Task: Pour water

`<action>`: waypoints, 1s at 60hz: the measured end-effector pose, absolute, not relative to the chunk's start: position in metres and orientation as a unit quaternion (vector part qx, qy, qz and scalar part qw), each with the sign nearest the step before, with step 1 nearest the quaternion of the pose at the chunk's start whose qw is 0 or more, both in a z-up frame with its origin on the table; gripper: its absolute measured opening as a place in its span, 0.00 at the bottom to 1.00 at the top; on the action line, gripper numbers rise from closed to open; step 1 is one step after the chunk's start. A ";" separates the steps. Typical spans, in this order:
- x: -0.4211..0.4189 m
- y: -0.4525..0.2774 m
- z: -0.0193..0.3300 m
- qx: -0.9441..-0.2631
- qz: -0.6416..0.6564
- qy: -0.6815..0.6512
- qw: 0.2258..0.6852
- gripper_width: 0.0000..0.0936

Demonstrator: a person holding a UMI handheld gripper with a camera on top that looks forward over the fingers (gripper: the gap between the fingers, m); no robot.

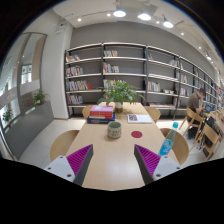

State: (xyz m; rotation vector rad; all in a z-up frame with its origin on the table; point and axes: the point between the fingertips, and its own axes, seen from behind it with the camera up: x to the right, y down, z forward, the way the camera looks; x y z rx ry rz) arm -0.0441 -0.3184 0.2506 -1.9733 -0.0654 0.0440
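A clear water bottle point(168, 140) with a blue cap stands on the light wooden table point(115, 160), beyond my right finger. A grey patterned cup point(114, 129) stands at the table's middle, well beyond the fingers. My gripper point(113, 165) hovers over the near part of the table, its purple pads point(80, 160) spread wide apart with nothing between them.
A round pink coaster point(136, 130) lies right of the cup. A potted plant point(121, 95), stacked books point(101, 113) and papers point(139, 118) sit at the table's far end. Chairs point(63, 142) flank the table. Bookshelves point(130, 70) line the back wall. A person point(200, 104) sits at right.
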 end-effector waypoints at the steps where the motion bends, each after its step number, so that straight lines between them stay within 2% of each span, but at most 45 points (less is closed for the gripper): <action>1: -0.042 -0.320 0.252 -0.834 0.018 -0.027 0.551 0.90; 7: -0.031 -0.321 0.245 -0.832 0.018 -0.019 0.554 0.90; 15: 0.011 -0.322 0.216 -0.831 0.005 -0.001 0.557 0.89; 30: 0.137 -0.314 0.155 -0.838 -0.050 0.041 0.541 0.89; 47: 0.247 -0.207 0.122 -0.822 -0.071 0.068 0.561 0.88; 60: 0.263 -0.134 0.104 -0.809 -0.053 0.047 0.583 0.84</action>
